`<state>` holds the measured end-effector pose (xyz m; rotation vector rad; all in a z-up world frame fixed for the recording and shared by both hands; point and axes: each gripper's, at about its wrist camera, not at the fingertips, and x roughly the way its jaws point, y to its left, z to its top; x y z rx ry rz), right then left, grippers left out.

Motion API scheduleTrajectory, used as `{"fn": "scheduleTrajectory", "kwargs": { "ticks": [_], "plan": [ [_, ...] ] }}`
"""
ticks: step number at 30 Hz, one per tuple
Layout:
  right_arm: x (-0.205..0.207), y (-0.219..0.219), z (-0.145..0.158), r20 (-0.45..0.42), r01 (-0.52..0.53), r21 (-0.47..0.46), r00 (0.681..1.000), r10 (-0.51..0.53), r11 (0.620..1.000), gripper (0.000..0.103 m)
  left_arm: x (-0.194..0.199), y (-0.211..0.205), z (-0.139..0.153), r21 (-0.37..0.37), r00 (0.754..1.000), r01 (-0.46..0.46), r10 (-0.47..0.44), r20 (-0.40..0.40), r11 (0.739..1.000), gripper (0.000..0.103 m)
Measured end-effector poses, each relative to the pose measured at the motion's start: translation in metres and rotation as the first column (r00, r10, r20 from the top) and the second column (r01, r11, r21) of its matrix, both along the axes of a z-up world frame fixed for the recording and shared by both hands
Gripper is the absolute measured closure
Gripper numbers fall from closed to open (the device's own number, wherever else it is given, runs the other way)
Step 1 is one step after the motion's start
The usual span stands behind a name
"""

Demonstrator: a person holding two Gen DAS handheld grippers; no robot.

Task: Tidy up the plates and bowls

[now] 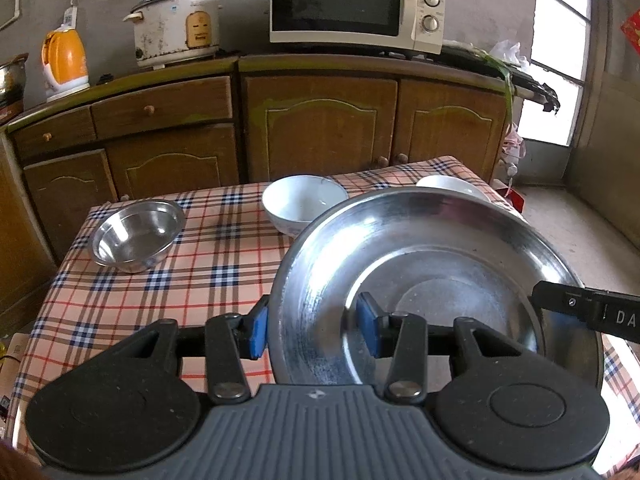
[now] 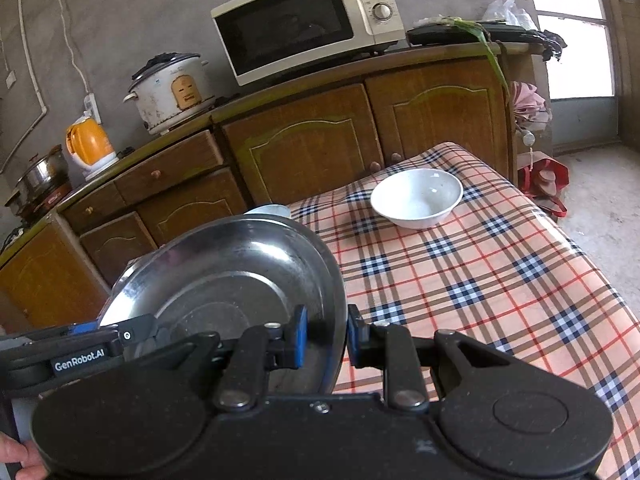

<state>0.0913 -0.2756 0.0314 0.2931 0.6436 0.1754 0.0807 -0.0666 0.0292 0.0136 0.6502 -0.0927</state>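
A large steel plate [image 1: 432, 264] is held above the checked table by both grippers. My left gripper [image 1: 314, 326] is shut on its left rim. My right gripper [image 2: 326, 338] is shut on its right rim [image 2: 332, 280]; its finger shows in the left wrist view [image 1: 588, 312]. A small steel bowl [image 1: 136, 234] sits at the table's far left. A white bowl [image 1: 302, 204] stands behind the plate. A second white bowl [image 2: 416, 196] sits at the far right, partly hidden in the left wrist view [image 1: 448, 184].
The table has a checked cloth [image 2: 480, 280]. Behind it stand wooden cabinets [image 1: 320, 128] with a microwave [image 1: 356, 4], a rice cooker [image 1: 176, 24] and an orange kettle [image 1: 64, 62]. A doorway [image 1: 560, 60] lies to the right.
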Motion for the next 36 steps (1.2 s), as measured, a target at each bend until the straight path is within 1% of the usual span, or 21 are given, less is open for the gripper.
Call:
{"fn": "scheduleTrajectory", "kwargs": {
  "ticks": [23,36],
  "plan": [
    [0.003,0.057,0.003,-0.011,-0.088,-0.019,0.996,0.088,0.996,0.076,-0.010,0.050,0.003,-0.014,0.996,-0.087,0.087,0.006,0.996,0.059],
    [0.001,0.095,0.001,-0.026,-0.143,-0.026,0.989,0.142,0.989,0.076,-0.019,0.083,0.000,-0.019,0.991,-0.134,0.134,-0.002,0.991,0.059]
  ]
}}
